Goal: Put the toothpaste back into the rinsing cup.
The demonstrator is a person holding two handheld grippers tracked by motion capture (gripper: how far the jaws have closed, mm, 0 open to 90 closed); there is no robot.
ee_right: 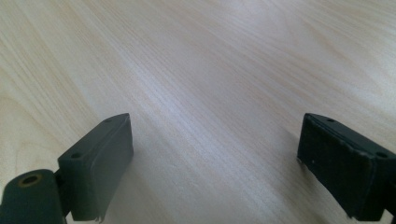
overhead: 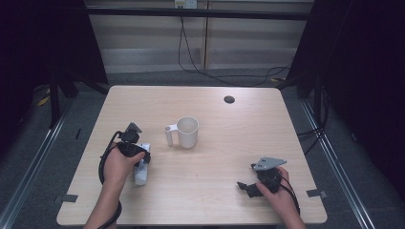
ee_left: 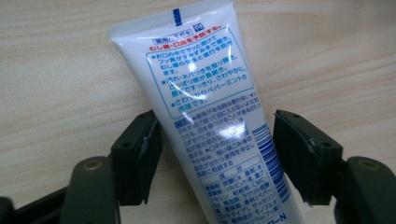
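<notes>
A white toothpaste tube point(ee_left: 201, 79) with blue and red printed text lies flat on the wooden table point(overhead: 215, 162). My left gripper point(ee_left: 215, 140) is open and straddles the tube's lower half: the left jaw sits right against its edge, the right jaw stands a small gap away. From above, the left gripper point(overhead: 136, 151) is at the table's left, over the tube point(overhead: 141, 176), which sticks out towards the front edge. At the front right, my right gripper point(overhead: 247, 187) is held low over bare wood. Its jaws stand wide apart and open point(ee_right: 215, 140), with nothing between them.
A white mug point(overhead: 187, 132) stands upright near the table's middle, its handle pointing left. A dark round hole point(overhead: 229, 99) marks the far side. Black cables point(overhead: 200, 67) run across the floor behind the table. Tape strips point(overhead: 316, 193) sit near the front corners.
</notes>
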